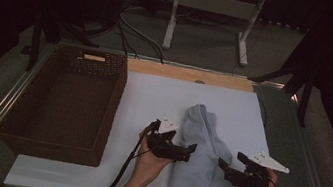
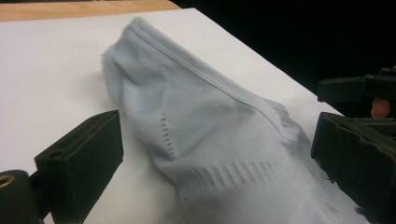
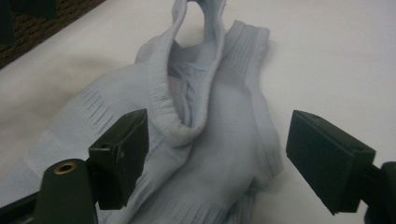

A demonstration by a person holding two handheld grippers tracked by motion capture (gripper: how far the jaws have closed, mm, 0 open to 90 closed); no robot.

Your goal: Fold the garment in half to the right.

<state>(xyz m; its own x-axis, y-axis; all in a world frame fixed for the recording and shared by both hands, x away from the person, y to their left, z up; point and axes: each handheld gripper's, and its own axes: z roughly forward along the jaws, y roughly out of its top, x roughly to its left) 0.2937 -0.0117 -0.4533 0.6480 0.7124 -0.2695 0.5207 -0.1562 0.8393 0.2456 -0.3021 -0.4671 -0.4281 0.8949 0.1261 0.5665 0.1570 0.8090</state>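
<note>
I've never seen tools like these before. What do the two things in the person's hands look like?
Each hand holds a black, blocky tool. The left tongs and right tongs each end in two flat rectangular black jaws. A pale grey three-cornered plate sits on top of each, and a black cable trails back from it. The forearms are bare, with no sleeves in view.

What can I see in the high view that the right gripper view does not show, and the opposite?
The high view alone gives both hands, the left gripper, the whole wicker basket with its hollow, and the metal stand on the floor beyond the table. The right gripper view alone gives the garment's ribbed hem and its opening close up, between that gripper's two open jaws. Both show the pale blue garment lying on the white board, the right gripper, and some of the basket.
</note>
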